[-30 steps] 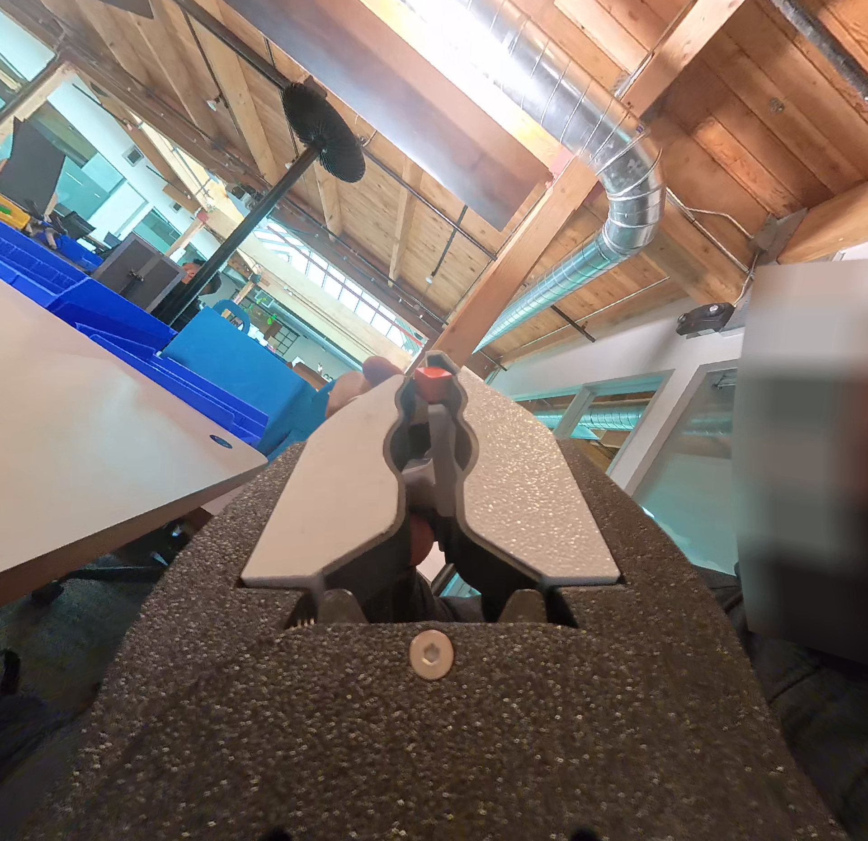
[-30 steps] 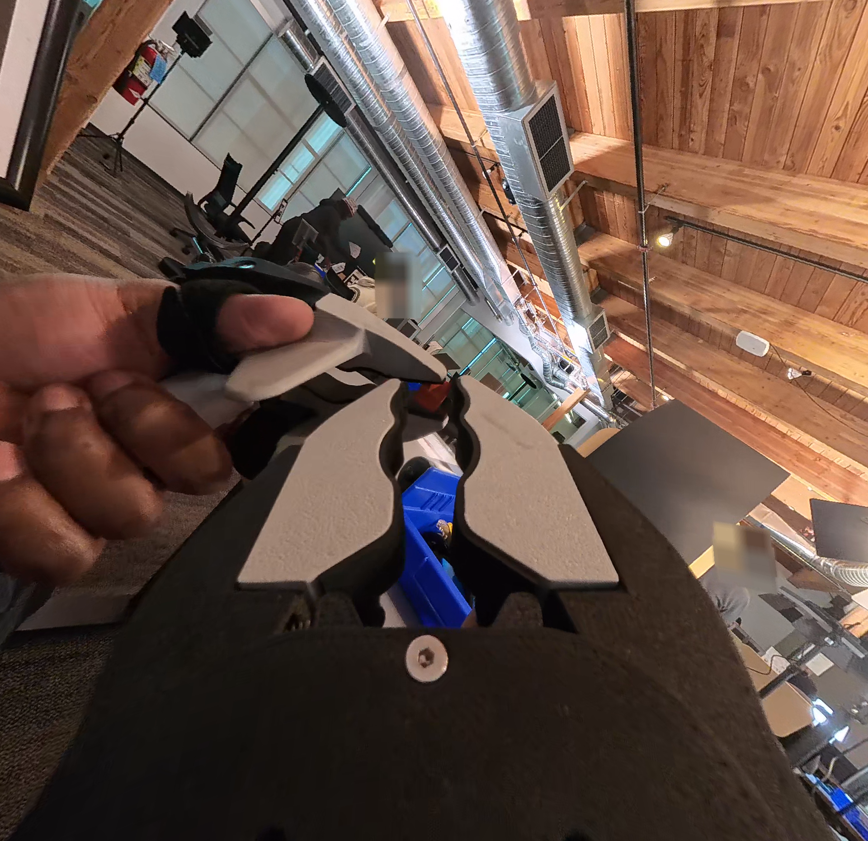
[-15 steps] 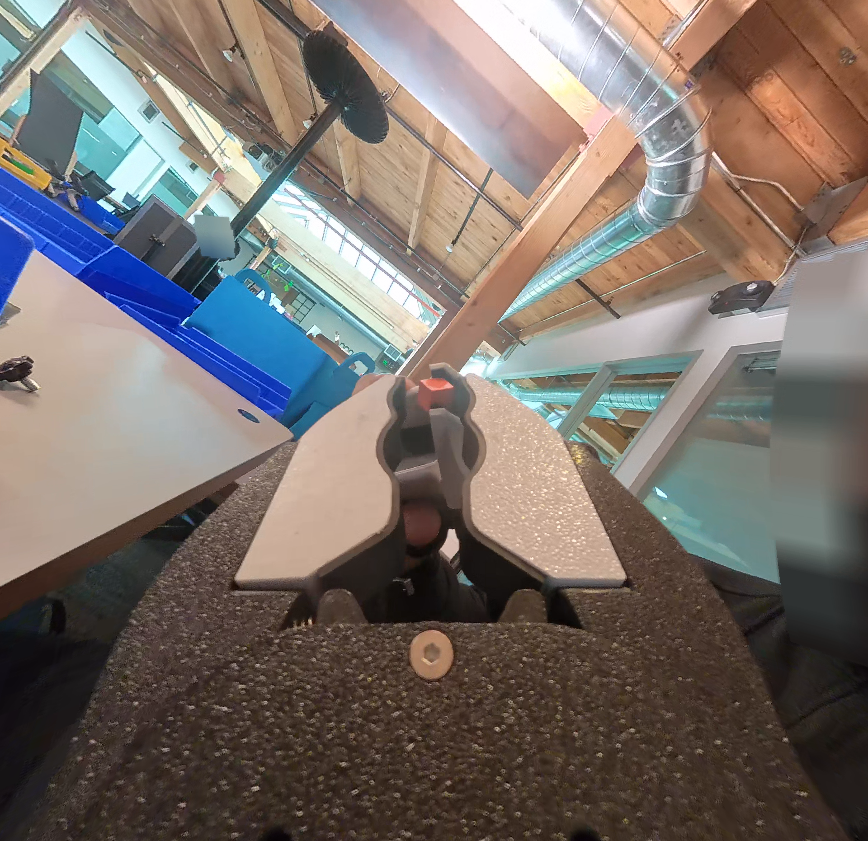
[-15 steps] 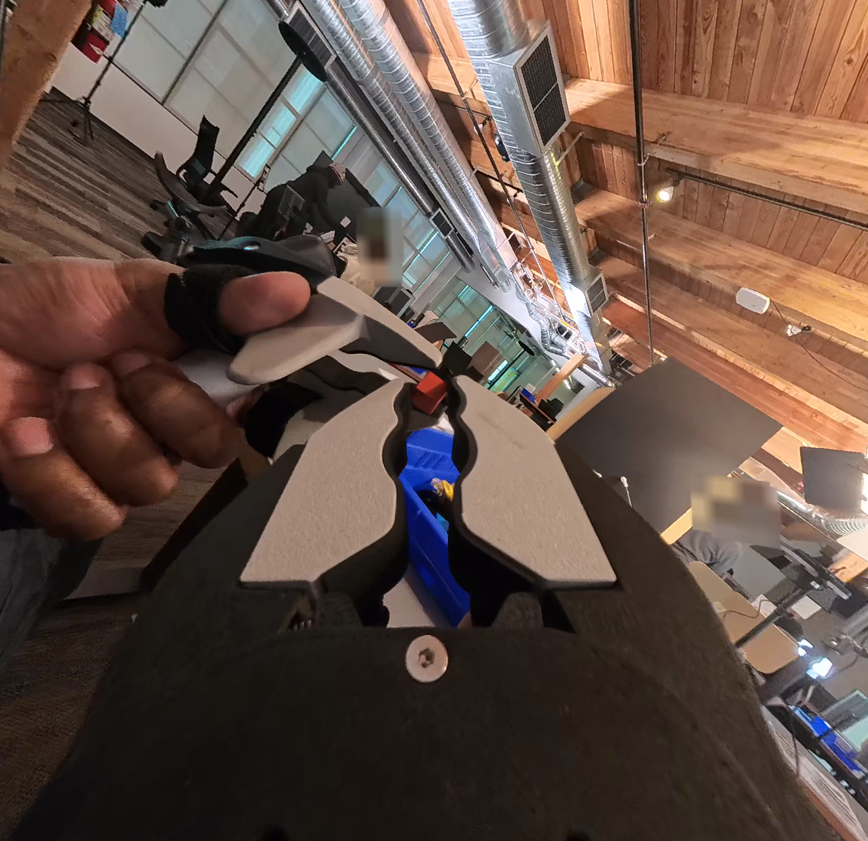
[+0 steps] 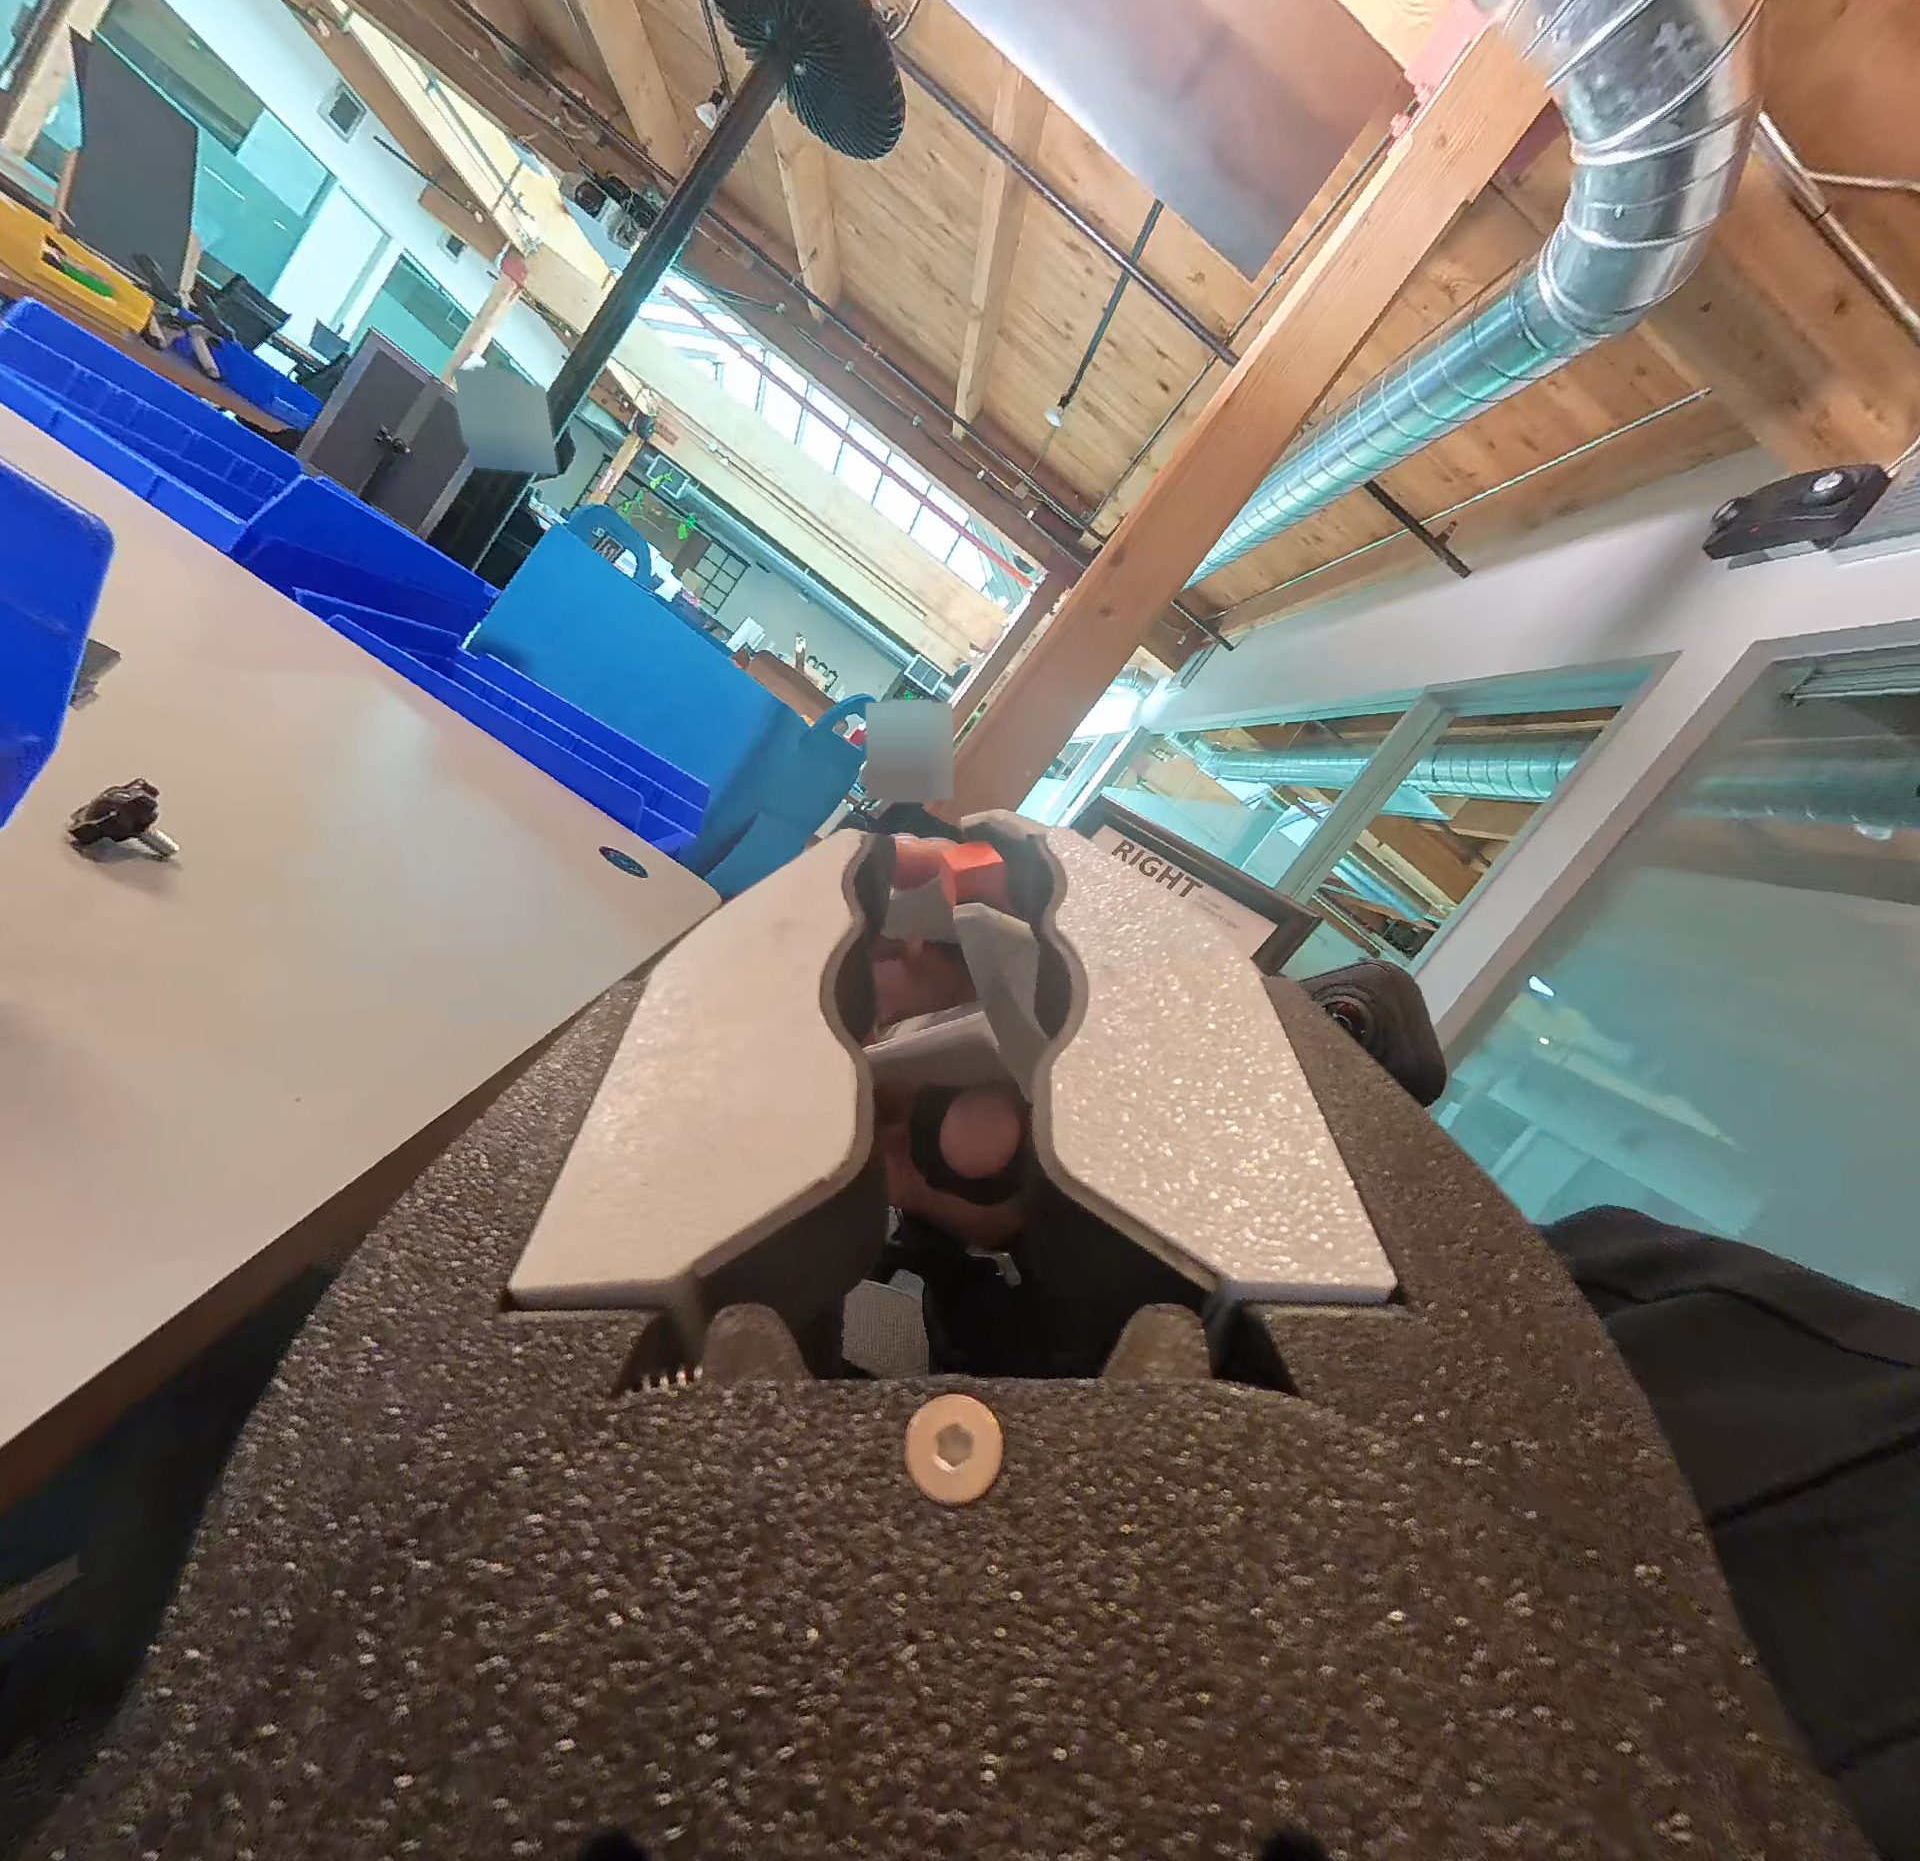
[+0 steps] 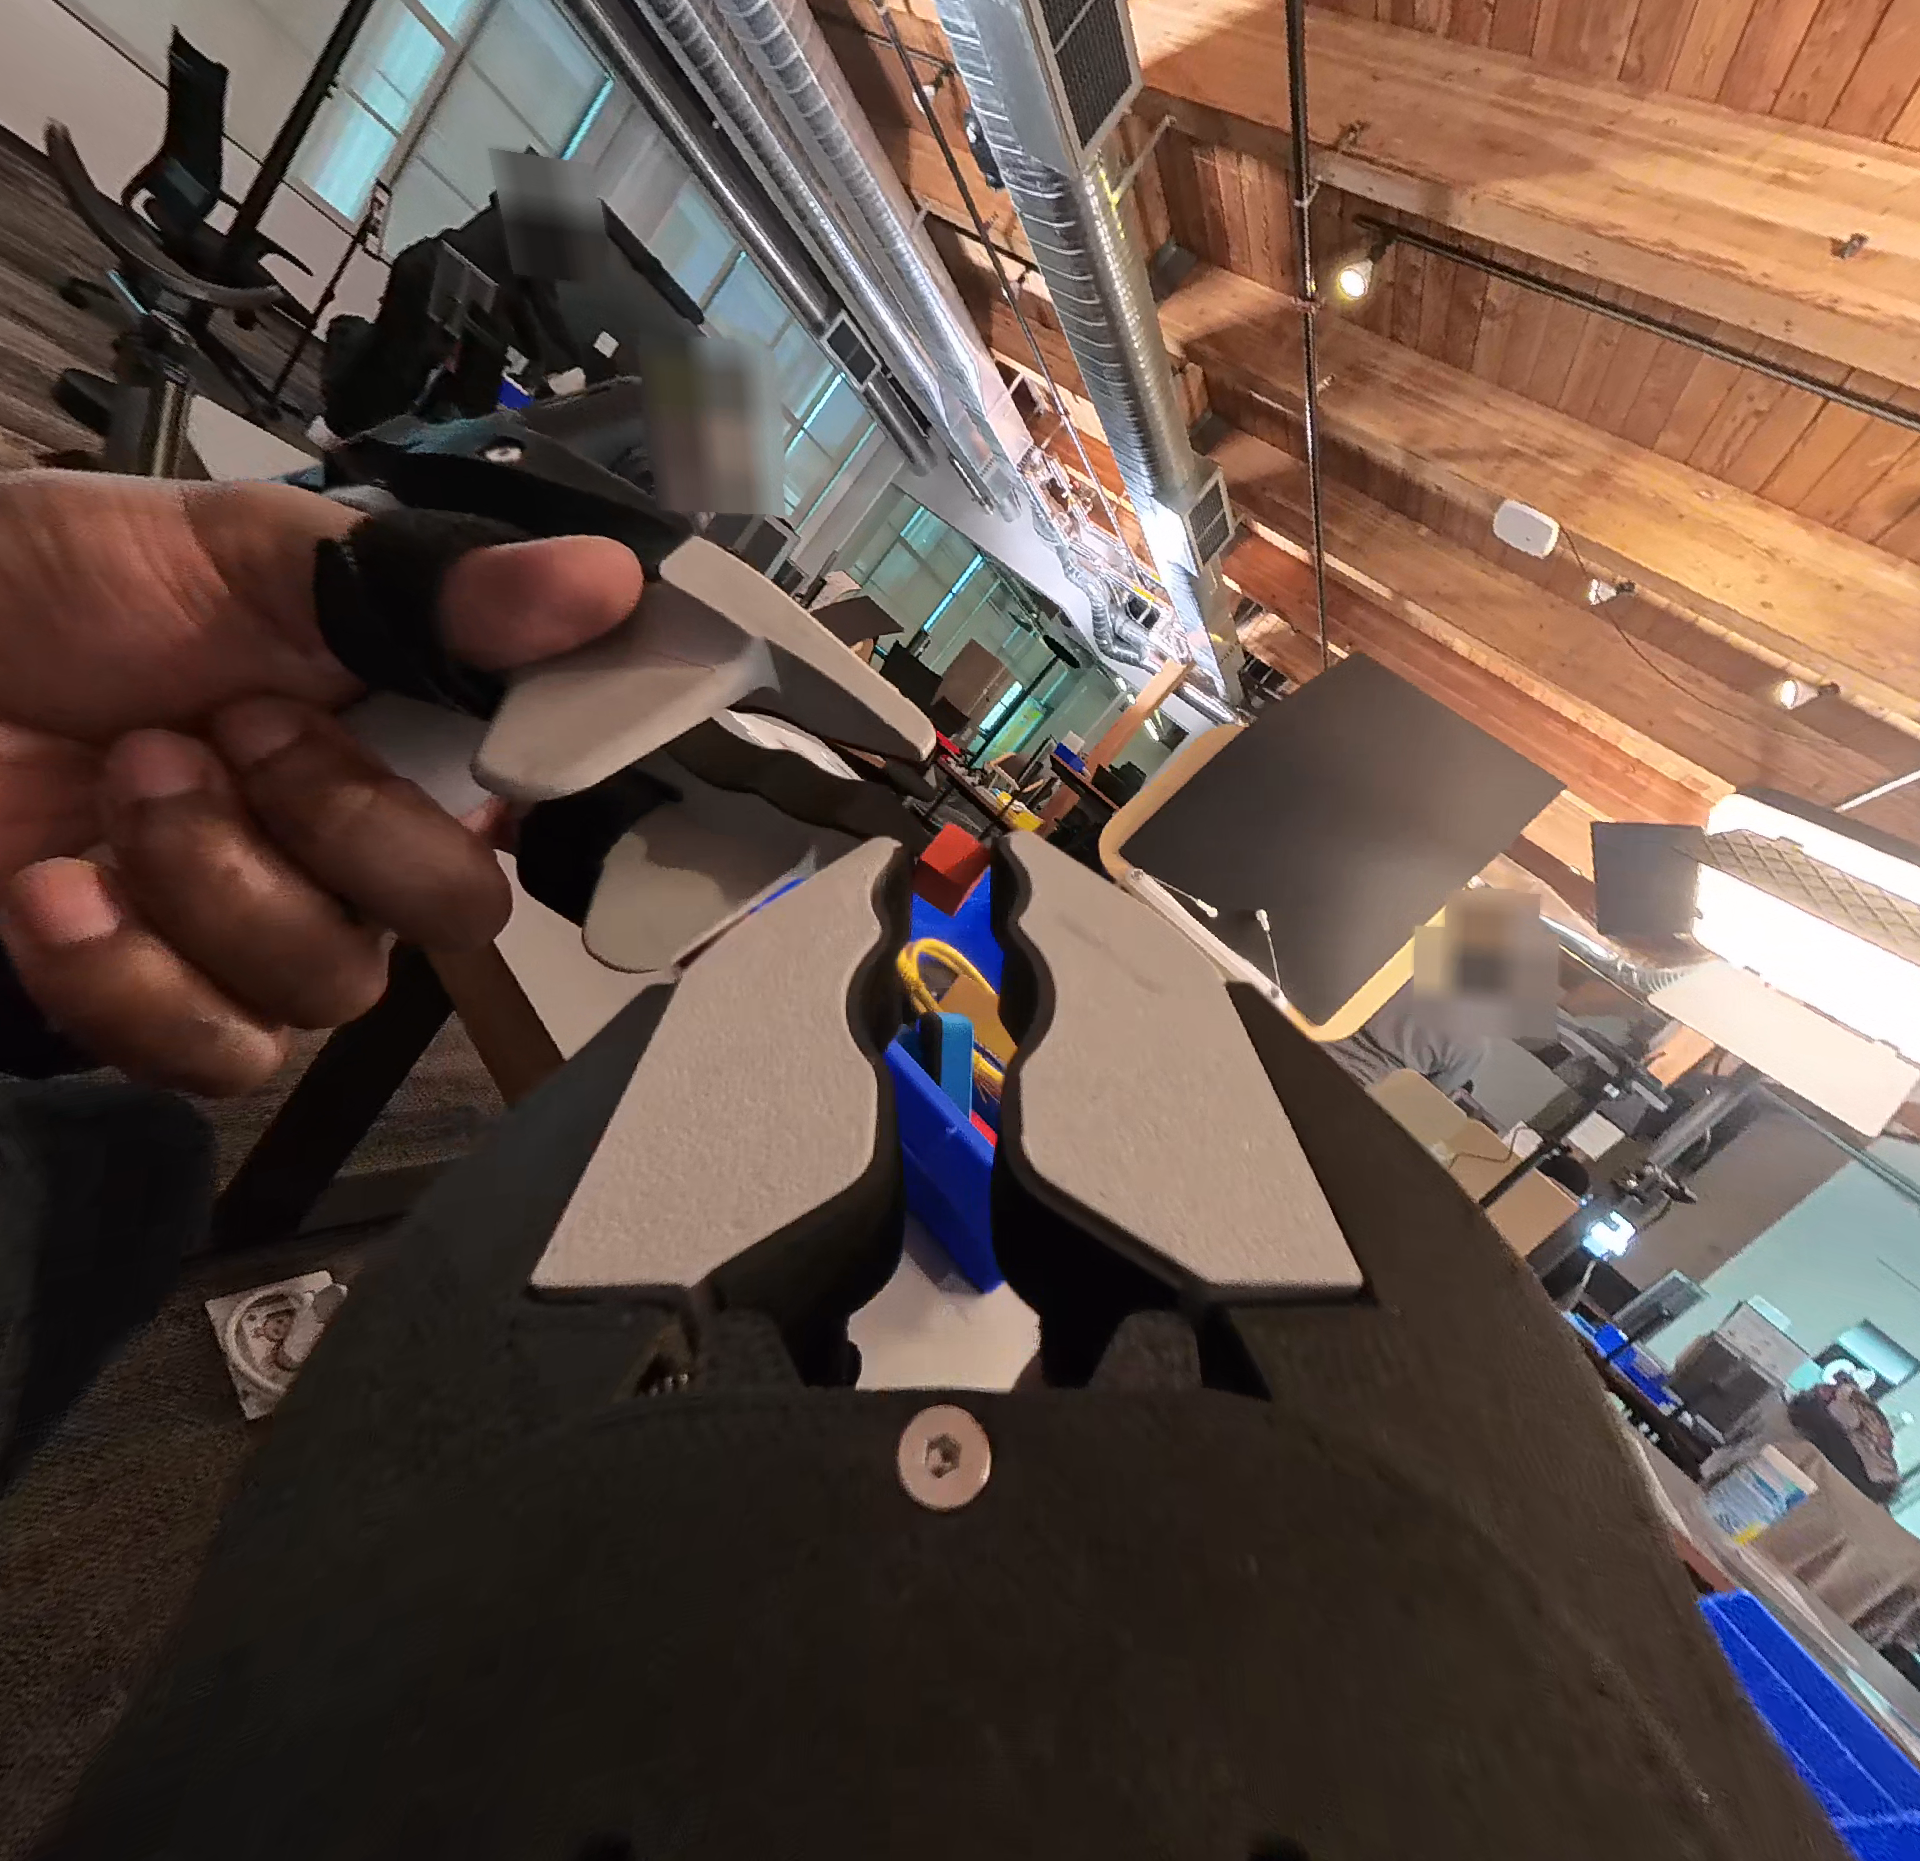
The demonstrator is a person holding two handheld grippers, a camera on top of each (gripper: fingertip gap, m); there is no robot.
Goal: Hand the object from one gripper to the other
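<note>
Both tools have swung tableward — left tool (image 5: 951,855) and right tool (image 6: 948,861) each pinch the small red-orange block (image 6: 951,869) at twelve o'clock.

Most of the red block (image 5: 971,863) is sitting hidden between the left gripper (image 5: 951,855) tips, so whether those tips are pinching it I cannot tell. The right gripper (image 6: 948,861) fingers are covering the block's lower part. The hand (image 6: 239,741) is running off the picture's left edge. The small dark thing (image 5: 116,816) on the table (image 5: 343,876) is too small to tell.
</note>
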